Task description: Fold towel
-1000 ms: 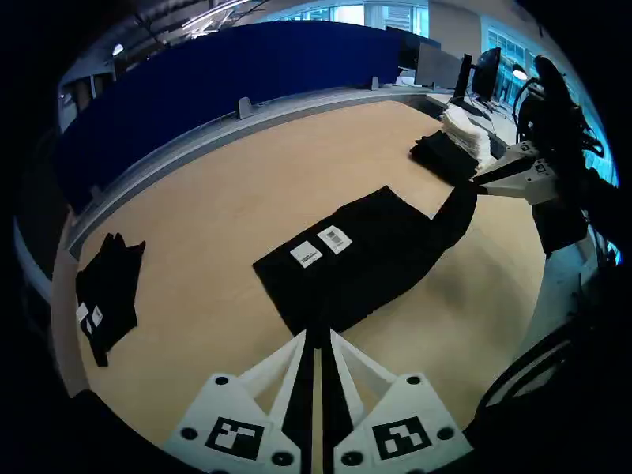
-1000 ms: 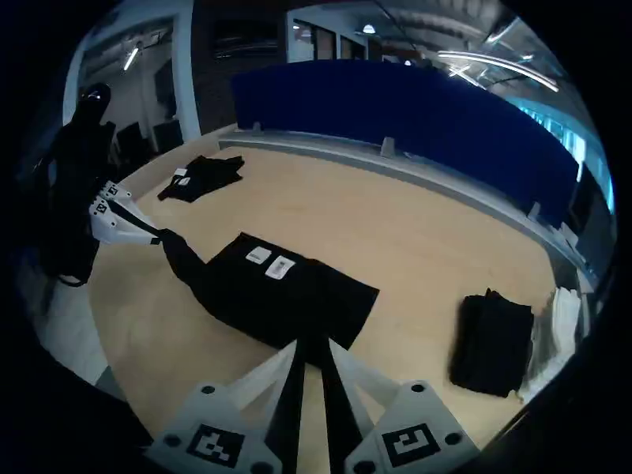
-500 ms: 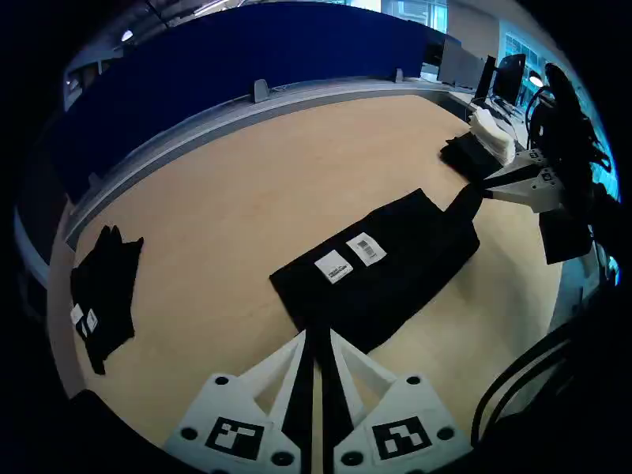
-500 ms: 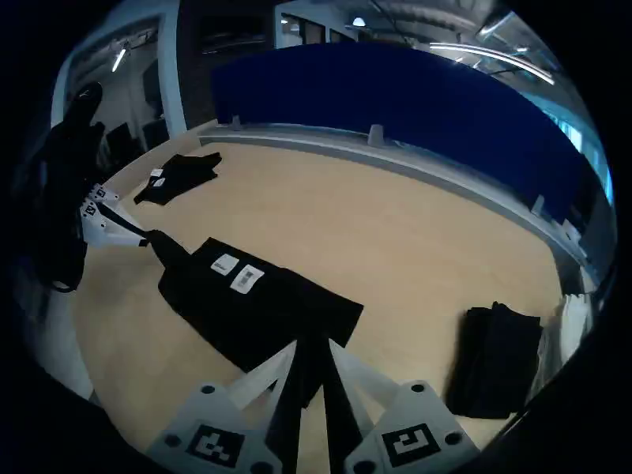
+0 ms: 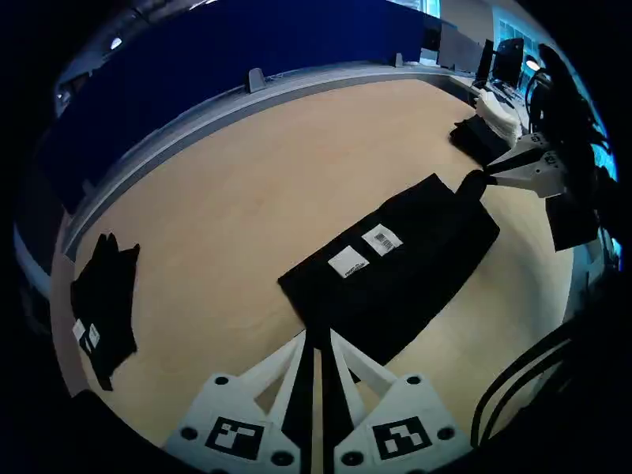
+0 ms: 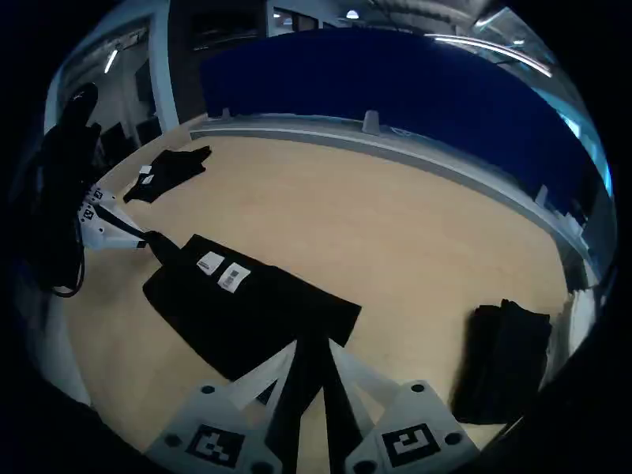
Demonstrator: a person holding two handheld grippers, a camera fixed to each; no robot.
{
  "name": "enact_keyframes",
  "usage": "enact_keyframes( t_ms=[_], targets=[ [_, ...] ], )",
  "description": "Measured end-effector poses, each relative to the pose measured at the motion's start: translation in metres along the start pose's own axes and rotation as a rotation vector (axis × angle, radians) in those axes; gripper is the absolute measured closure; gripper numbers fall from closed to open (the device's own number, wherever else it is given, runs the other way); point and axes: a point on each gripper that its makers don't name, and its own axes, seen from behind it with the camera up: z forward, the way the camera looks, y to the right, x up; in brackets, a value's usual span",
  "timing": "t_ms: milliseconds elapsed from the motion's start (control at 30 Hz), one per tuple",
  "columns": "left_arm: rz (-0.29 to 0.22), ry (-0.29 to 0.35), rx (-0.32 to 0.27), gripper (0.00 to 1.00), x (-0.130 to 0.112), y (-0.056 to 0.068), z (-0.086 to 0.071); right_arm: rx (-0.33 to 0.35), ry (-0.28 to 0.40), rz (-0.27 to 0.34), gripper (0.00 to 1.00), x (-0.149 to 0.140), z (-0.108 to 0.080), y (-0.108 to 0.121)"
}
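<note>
The left gripper (image 5: 317,341) has its jaws closed on the near end of the black towel (image 5: 411,261), a flat soft rectangle (two white labels (image 5: 347,261) on top) on the smooth wooden desk (image 5: 237,205). Its long axis runs to the right gripper (image 5: 488,175), whose jaws pinch the far corner.

The towel (image 5: 395,261) lies on the table (image 5: 237,182) between left pile (image 5: 103,308) and right pile (image 5: 478,138).

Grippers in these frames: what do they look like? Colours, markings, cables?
Left gripper and right gripper match: white angular fingers tapering forward, black inner faces, a black-and-white square tag on each finger base. A black cable loops beside the left one.
</note>
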Motion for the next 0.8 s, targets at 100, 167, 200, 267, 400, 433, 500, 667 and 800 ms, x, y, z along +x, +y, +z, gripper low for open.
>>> enact_keyframes(
  t_ms=[100, 167, 200, 267, 400, 433, 500, 667, 800],
  targets=[
    [0.007, 0.002, 0.0, 0.94, 0.003, -0.002, 0.004, -0.004, -0.001, -0.001, 0.86, 0.001, 0.001, 0.002],
    [0.01, 0.002, 0.002, 0.94, 0.005, -0.004, 0.007, -0.006, -0.006, 0.001, 0.86, 0.0, 0.003, 0.004],
    [0.012, 0.002, 0.002, 0.94, 0.005, -0.005, 0.008, -0.007, -0.008, 0.002, 0.86, 0.0, 0.004, 0.005],
    [0.015, -0.003, 0.001, 0.94, 0.005, -0.006, 0.011, -0.008, -0.014, 0.007, 0.86, -0.001, 0.008, 0.007],
    [0.022, -0.007, 0.0, 0.93, 0.005, -0.008, 0.019, -0.013, -0.028, 0.016, 0.86, -0.004, 0.015, 0.011],
    [0.027, -0.005, 0.0, 0.92, 0.005, -0.009, 0.021, -0.015, -0.03, 0.018, 0.86, -0.005, 0.017, 0.012],
    [0.037, -0.001, 0.001, 0.92, 0.006, -0.01, 0.026, -0.02, -0.034, 0.023, 0.86, -0.007, 0.02, 0.013],
    [0.079, -0.009, 0.011, 0.87, 0.004, -0.016, 0.03, -0.029, -0.034, 0.034, 0.86, -0.01, 0.025, 0.015],
    [0.097, -0.014, 0.022, 0.82, 0.001, -0.02, 0.032, -0.038, -0.035, 0.036, 0.86, -0.012, 0.027, 0.015]
  ],
)
